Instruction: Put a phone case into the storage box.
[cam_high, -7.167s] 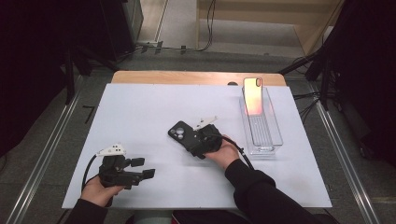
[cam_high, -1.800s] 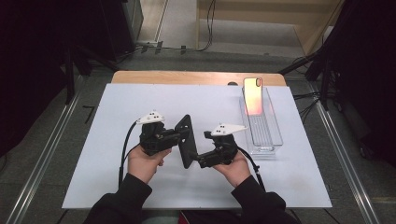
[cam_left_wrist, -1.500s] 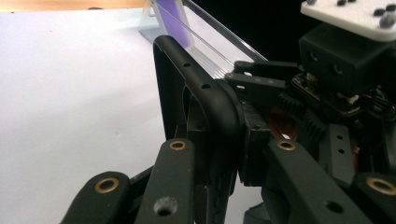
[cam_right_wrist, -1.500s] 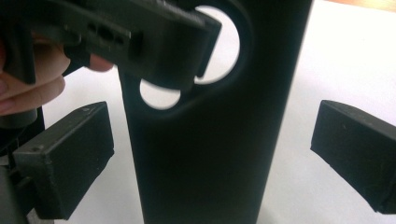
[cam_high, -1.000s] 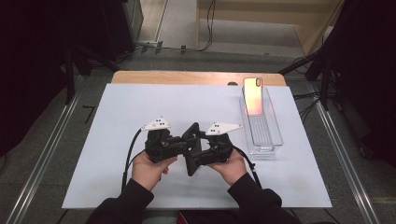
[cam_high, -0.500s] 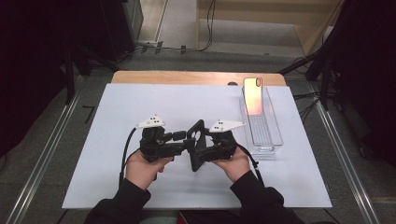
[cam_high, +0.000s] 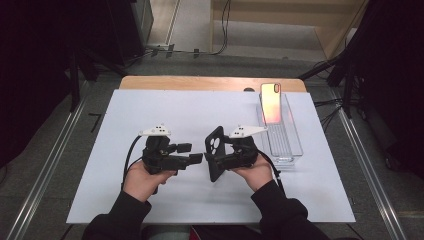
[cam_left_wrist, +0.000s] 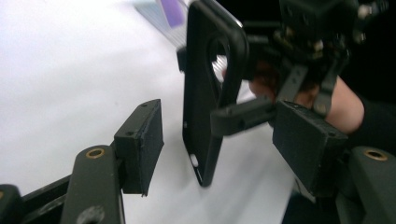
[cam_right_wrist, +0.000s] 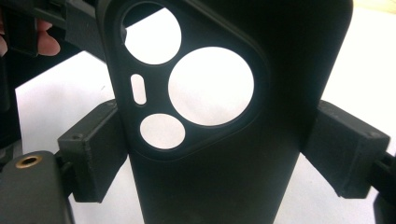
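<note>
**Black case held upright in the right tongs, left tongs let go**

We see one black phone case (cam_high: 215, 152) standing on edge above the white bench (cam_high: 165, 107), near the middle of its near half and closer to the near edge than to the far one. The right gripper (cam_high: 216, 161) grasps it: in the right gripper view its two pads press against the case's (cam_right_wrist: 224, 116) long sides just below the camera cut-out, one on each side, with the cut-out end uppermost.

The left gripper (cam_high: 196, 152) sits just to the left of the case in the high view, its tips pointing at the case and a clear gap between them. Its jaws have just been opening and now stand released. In the left gripper view the case (cam_left_wrist: 205, 107) stands beyond the two pads (cam_left_wrist: 140, 144), lined up with the gap between them, and neither pad touches it. Farther off in that view the right gripper (cam_left_wrist: 247, 114) clasps the case's edge.

By count: one black case, two tongs, two hands. Towards the far right corner of the bench lies one clear tray (cam_high: 292, 145), long side running from far to near, and in its far end stands one phone (cam_high: 270, 101), upright, with an orange glow on its face. The tray is well apart from the left tongs and just beside the right hand (cam_high: 252, 172).
</note>
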